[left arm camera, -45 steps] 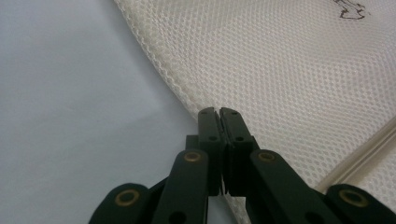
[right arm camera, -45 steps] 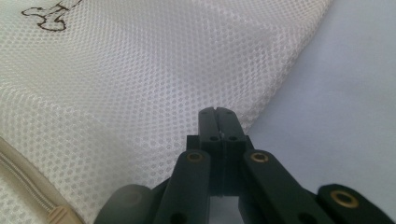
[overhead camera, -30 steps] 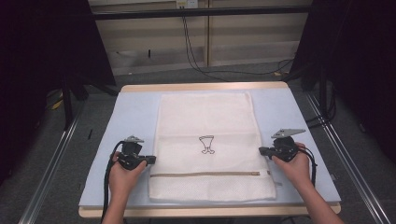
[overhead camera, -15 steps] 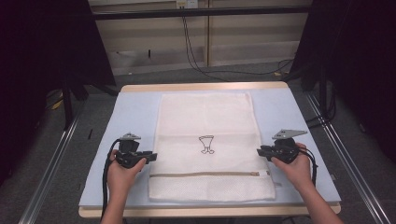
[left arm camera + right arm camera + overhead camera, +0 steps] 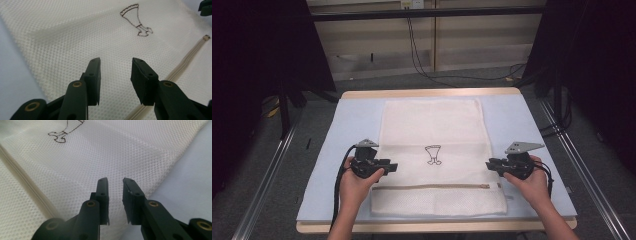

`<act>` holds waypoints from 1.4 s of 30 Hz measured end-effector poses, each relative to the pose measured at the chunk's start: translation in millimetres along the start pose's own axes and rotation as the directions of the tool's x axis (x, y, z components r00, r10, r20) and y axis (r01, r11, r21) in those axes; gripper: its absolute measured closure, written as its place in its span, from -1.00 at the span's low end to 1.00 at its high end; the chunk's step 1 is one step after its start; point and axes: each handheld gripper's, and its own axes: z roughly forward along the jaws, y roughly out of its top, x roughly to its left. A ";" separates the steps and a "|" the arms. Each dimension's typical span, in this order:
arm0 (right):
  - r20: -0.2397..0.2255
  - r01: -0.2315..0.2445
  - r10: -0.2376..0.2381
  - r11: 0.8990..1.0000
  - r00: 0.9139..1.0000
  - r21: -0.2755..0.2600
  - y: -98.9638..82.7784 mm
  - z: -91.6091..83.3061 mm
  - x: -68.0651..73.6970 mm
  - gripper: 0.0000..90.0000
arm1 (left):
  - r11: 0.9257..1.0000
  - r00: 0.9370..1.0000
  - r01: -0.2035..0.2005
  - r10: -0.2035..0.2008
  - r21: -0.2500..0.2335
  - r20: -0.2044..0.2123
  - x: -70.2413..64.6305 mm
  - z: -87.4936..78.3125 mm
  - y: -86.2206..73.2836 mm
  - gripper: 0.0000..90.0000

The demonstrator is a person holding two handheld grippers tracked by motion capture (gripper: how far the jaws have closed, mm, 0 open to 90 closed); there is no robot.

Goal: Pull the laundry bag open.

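A white mesh laundry bag [image 5: 432,130] lies flat on the light blue mat [image 5: 357,115]. It has a small dark drawing [image 5: 432,154] at its middle and a beige zipper [image 5: 432,186] near its front edge. My left gripper [image 5: 388,166] hovers over the bag's left edge; its jaws have just been opening, and in the left gripper view the left gripper [image 5: 116,60] has nothing between its jaws. My right gripper [image 5: 488,164] sits at the bag's right edge. In the right gripper view the right gripper [image 5: 115,179] shows a narrow empty gap that has just narrowed a little, above the mesh [image 5: 75,170].
The mat covers a wooden table [image 5: 427,93] with metal rails [image 5: 267,180] along both sides. Cables [image 5: 422,55] run across the floor behind it. Bare mat lies left and right of the bag. A faint fold ridge [image 5: 50,35] crosses the mesh.
Both grippers' jaws were shut at the bag's edges and now stand apart with nothing in them. The left gripper has lifted and shifted slightly inward over the bag. The right hand has stayed put.
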 end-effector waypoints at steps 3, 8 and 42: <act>-0.009 0.008 -0.008 1.000 1.000 -0.005 -1.4 -2.5 1.3 0.79 | 1.000 1.000 -0.001 0.001 -0.003 0.008 -8.9 3.8 5.0 0.35; -0.023 0.018 -0.018 1.000 1.000 -0.016 -5.4 -9.3 4.3 0.92 | 0.999 0.999 -0.033 0.033 0.006 0.040 -26.2 14.7 13.5 0.37; -0.061 0.065 -0.062 0.997 0.996 0.045 -35.1 -22.7 23.1 1.00 | 0.983 0.962 -0.143 0.110 0.118 0.251 -106.6 86.0 37.7 0.33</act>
